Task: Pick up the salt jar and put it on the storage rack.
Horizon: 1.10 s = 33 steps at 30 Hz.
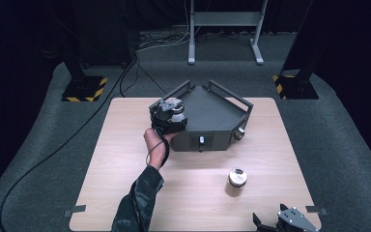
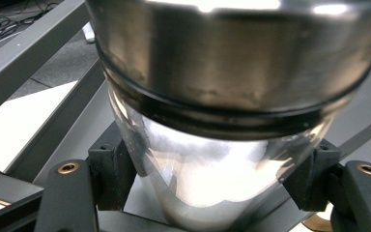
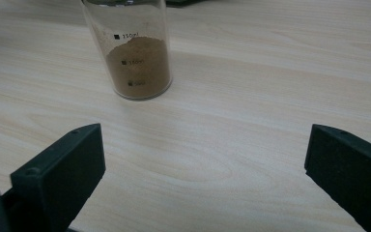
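Jaws of left gripper (image 1: pixel 170 115) pinching glass jar w/ white powder (image 2: pixel 207 159), upright over grey tray (image 1: pixel 212 104). Right gripper (image 3: pixel 200 179) jaws spreading wide; brown-powder jar (image 3: pixel 135 58) standing ahead-left on desk (image 3: pixel 270 87), nearer right.

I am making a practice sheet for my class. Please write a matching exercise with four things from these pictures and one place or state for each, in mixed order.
Things:
1. left gripper
2. right gripper
3. jar with brown powder
4. grey tray

Places or states:
a. standing alone on the wooden table
b. at the table's far side
c. shut on a jar with white contents
d. open, at the near edge

Pairs: 1-c, 2-d, 3-a, 4-b
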Each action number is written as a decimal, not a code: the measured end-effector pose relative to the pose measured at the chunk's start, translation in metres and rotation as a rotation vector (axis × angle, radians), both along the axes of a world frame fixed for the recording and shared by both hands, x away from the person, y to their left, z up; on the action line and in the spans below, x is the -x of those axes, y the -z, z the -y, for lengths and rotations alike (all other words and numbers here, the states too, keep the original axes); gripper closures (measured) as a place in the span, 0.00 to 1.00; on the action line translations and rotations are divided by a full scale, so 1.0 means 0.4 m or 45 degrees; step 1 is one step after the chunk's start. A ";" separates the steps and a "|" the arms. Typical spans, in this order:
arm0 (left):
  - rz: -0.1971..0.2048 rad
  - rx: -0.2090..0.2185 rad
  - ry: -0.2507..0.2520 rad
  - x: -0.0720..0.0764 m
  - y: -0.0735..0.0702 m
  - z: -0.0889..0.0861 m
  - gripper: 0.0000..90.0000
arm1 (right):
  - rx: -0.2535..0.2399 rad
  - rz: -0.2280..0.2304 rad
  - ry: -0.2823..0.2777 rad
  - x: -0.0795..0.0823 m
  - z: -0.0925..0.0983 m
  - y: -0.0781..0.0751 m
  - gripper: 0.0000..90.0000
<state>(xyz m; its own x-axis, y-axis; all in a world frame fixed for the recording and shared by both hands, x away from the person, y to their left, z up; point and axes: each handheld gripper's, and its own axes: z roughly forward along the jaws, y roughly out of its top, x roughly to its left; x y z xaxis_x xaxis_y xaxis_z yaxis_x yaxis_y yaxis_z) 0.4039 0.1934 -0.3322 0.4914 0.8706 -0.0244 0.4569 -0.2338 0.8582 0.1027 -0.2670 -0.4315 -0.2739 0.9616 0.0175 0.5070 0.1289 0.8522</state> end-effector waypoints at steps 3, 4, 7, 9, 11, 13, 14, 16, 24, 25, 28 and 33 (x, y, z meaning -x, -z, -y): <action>0.015 -0.018 -0.005 0.006 0.004 0.007 0.35 | 0.000 0.000 -0.001 0.000 0.000 0.000 0.00; 0.019 -0.024 -0.005 0.008 0.004 0.009 0.35 | 0.003 0.001 -0.002 0.001 -0.001 -0.001 0.00; 0.030 -0.033 -0.004 0.011 0.007 0.012 0.35 | 0.002 0.009 -0.003 0.004 -0.001 -0.003 0.00; 0.036 -0.032 -0.004 0.012 0.010 0.011 0.35 | 0.001 0.011 -0.002 0.004 0.000 -0.003 0.00; 0.038 -0.031 -0.005 0.013 0.011 0.011 0.35 | 0.001 0.012 -0.001 0.004 0.000 -0.003 0.00; 0.043 -0.031 -0.012 0.015 0.013 0.015 0.35 | 0.001 0.009 -0.002 0.004 -0.001 -0.003 0.00; 0.045 -0.031 -0.015 0.016 0.013 0.016 0.35 | 0.004 0.007 -0.004 0.003 -0.002 -0.004 0.00; 0.045 -0.029 -0.015 0.016 0.014 0.016 0.35 | 0.006 0.009 -0.008 0.003 -0.004 -0.006 0.00; 0.029 0.062 -0.031 0.021 0.025 -0.004 0.31 | 0.005 0.015 -0.017 0.004 -0.005 -0.008 0.00; 0.032 0.066 -0.034 0.025 0.027 -0.006 0.29 | 0.006 0.015 -0.018 0.004 -0.005 -0.008 0.00; 0.043 0.108 -0.003 0.035 0.030 -0.029 0.20 | 0.006 0.017 -0.019 0.004 -0.007 -0.008 0.00; 0.089 0.069 0.042 0.070 0.012 -0.043 0.00 | 0.007 0.022 -0.020 0.005 -0.010 -0.008 0.00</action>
